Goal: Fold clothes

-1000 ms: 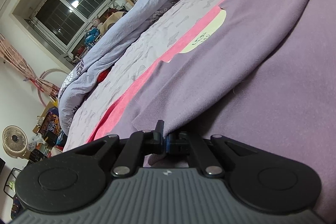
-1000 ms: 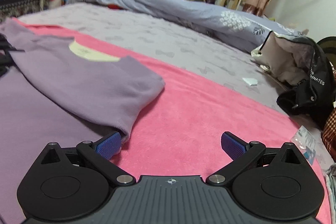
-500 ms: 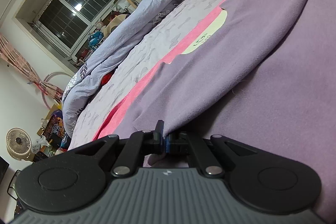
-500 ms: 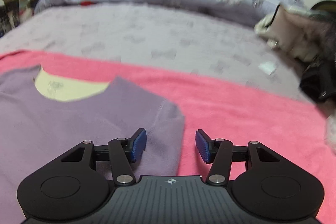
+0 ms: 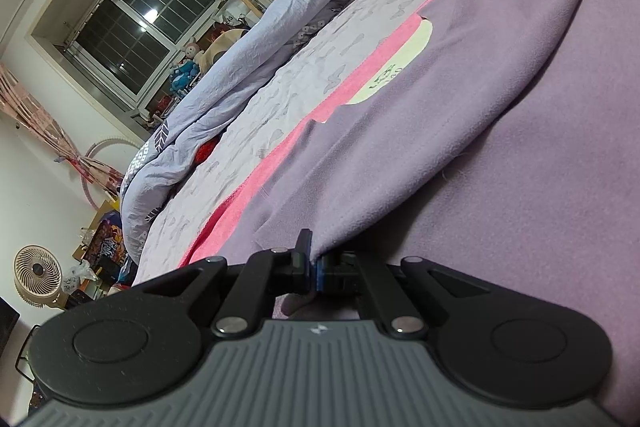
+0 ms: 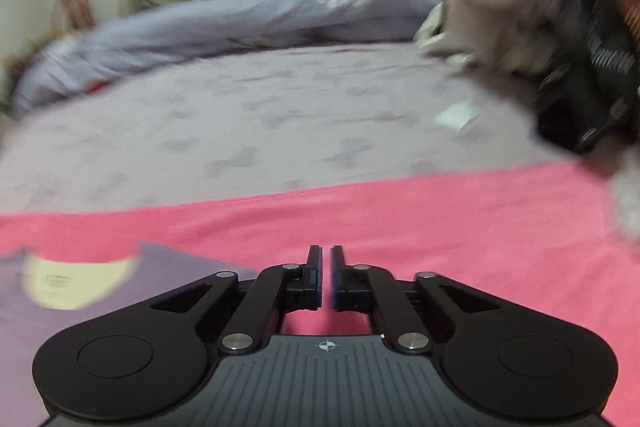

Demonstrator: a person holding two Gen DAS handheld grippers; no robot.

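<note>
since the earlier frame the left wrist view has barely shifted: the left tongs (image 5: 311,264) remain clamped fully closed on a folded edge of the purple top (image 5: 460,99), which lies spread on the pink blanket (image 5: 240,187) over the bed (image 5: 320,67), its cream neck label facing up. in the right wrist view, now motion-blurred, the right tongs (image 6: 325,277) have slid sideways off the purple top's shoulder (image 6: 80,307) and have just been closing to a narrow slit with nothing between them, only pink blanket beyond. i judge that grab missed, so the fold awaits a fresh pinch.
</note>
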